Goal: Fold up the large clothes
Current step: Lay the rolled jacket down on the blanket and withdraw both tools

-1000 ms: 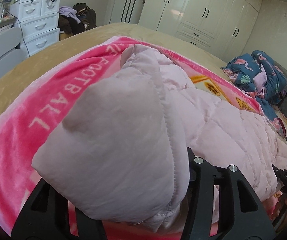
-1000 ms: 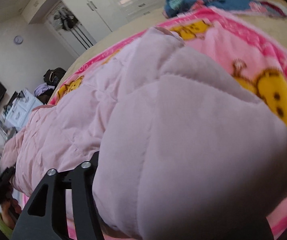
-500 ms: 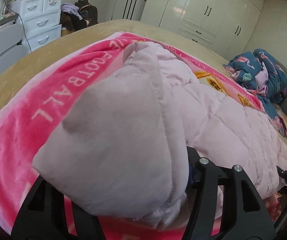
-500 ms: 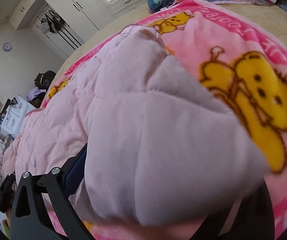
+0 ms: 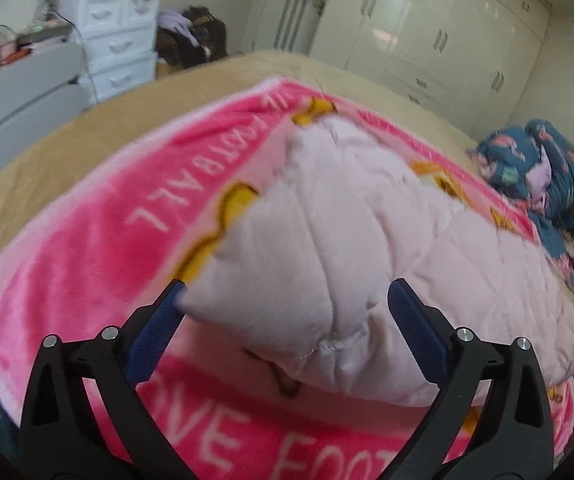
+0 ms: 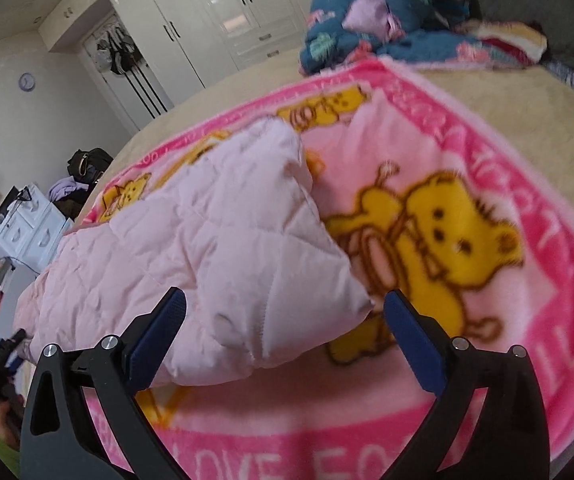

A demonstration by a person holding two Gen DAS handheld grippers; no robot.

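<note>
A pale pink quilted jacket [image 5: 367, 240] lies folded on a bright pink cartoon blanket [image 5: 87, 240]. In the left wrist view, my left gripper [image 5: 287, 286] hovers over the jacket's near corner. Its jaws are opening, and the corner lies loose between them with no pad pressing on it. In the right wrist view, the jacket [image 6: 207, 240] rests on the blanket [image 6: 527, 280] beside a yellow bear print. My right gripper [image 6: 285, 295] stands wide open around the other near corner, its blue pads clear of the fabric.
The blanket covers a tan bed sheet [image 5: 67, 140]. A blue patterned bedding pile [image 5: 539, 168] sits at the bed's far right, also the bedding pile [image 6: 367, 12]. White drawers [image 5: 115, 40] and a white wardrobe [image 5: 427, 32] line the walls.
Both grippers have opened and let go of the jacket's corners, then drawn back and up. The jacket edge has dropped onto the blanket, and more of the blanket shows.
</note>
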